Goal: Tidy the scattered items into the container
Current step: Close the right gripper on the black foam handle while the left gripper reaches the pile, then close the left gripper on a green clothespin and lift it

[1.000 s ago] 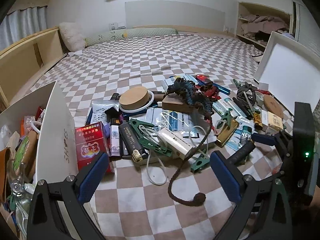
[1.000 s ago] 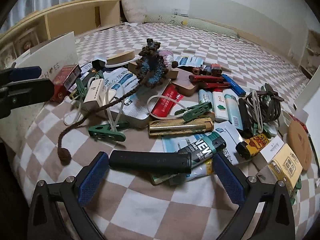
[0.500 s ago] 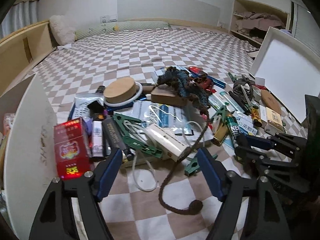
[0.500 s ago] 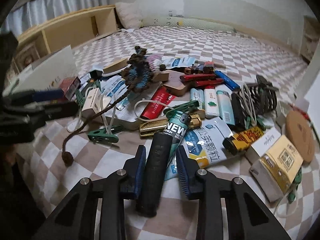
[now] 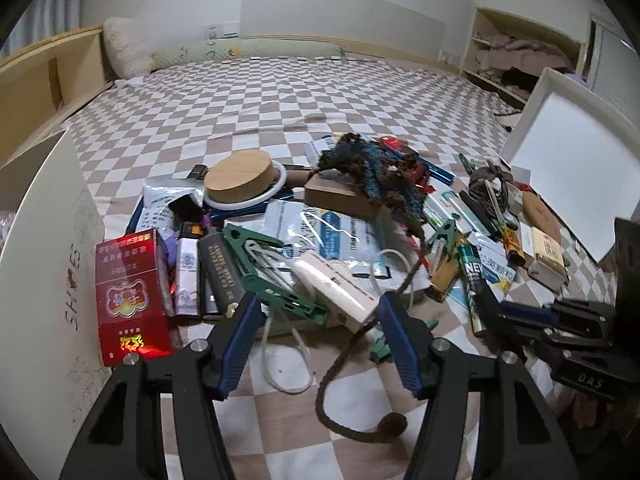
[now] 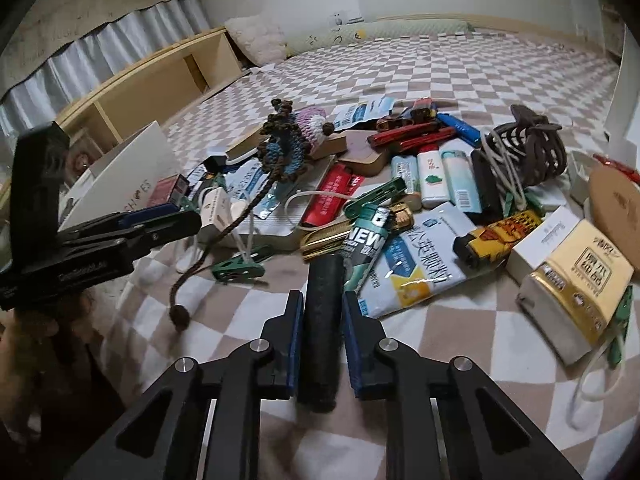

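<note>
A heap of small items lies on a checked bedspread. My right gripper [image 6: 320,316] is shut on a black and green tube [image 6: 326,320] marked NEW, its green end toward the heap; tube [image 5: 474,280] and right gripper [image 5: 520,316] also show in the left wrist view. My left gripper [image 5: 320,332] is open, its fingers either side of a cream rectangular box [image 5: 340,288] and a green clothes peg [image 5: 260,272]. A white cardboard box [image 5: 48,248] stands at the left. A red cigarette pack [image 5: 128,292] lies beside it.
A crocheted pouch [image 5: 372,176] trails a brown cord [image 5: 360,412] with a knot in front of my left gripper. A round wooden lid [image 5: 240,178], lighters [image 6: 436,176], a hair claw [image 6: 528,148], a yellow pack [image 6: 580,284]. A white box lid [image 5: 572,160] leans at the right.
My right gripper has closed on the tube and turned it lengthwise, lifting it slightly. My left gripper has moved forward to the cream box and narrowed its opening.
</note>
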`<state>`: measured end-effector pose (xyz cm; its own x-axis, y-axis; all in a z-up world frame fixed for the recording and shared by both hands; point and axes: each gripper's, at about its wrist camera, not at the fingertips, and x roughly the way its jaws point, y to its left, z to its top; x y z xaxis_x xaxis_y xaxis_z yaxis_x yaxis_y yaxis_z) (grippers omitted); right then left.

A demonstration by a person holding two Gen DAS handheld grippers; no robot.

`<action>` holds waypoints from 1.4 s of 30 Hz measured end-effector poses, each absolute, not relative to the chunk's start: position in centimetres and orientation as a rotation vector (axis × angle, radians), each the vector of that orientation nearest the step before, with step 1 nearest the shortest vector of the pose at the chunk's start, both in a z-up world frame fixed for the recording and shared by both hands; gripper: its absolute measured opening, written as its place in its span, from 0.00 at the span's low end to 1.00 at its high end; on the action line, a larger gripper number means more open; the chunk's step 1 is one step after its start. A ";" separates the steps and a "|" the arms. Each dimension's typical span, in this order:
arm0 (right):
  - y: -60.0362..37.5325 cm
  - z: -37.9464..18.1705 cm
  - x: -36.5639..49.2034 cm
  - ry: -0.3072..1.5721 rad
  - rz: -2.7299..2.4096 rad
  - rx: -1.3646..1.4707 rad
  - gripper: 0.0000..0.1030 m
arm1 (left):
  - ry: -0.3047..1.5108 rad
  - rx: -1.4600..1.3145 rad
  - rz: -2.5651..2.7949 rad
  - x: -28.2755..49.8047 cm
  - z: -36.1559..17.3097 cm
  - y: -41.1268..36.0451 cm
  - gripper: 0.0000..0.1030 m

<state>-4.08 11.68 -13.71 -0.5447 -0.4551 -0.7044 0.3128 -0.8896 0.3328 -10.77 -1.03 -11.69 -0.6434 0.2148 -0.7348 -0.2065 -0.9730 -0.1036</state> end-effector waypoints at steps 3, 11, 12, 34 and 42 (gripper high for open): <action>11.5 -13.6 -3.9 -0.252 -2.401 1.172 0.19 | -0.036 -1.189 2.664 -10.9 -11.8 -1.5 0.60; 11.9 -14.0 -4.0 -0.306 -2.381 1.194 0.19 | -0.052 -1.187 2.673 -12.2 -12.4 -1.7 0.59; 12.0 -14.1 -4.1 -0.316 -2.377 1.199 0.19 | -0.074 -1.185 2.668 -12.4 -12.5 -1.8 0.59; 12.3 -14.0 -4.0 -0.357 -2.358 1.208 0.19 | -0.021 -1.167 2.633 -6.0 -10.7 -1.3 0.10; 12.2 -13.4 -3.0 -0.339 -2.364 1.179 0.19 | 0.052 -1.169 2.622 -3.1 -10.1 -0.7 0.10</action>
<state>-3.01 12.20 -13.36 -0.5177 -0.5150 -0.6832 0.3020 -0.8571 0.4173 -3.10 -0.66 -10.05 -0.6382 0.2292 -0.7349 -0.2581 -0.9631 -0.0762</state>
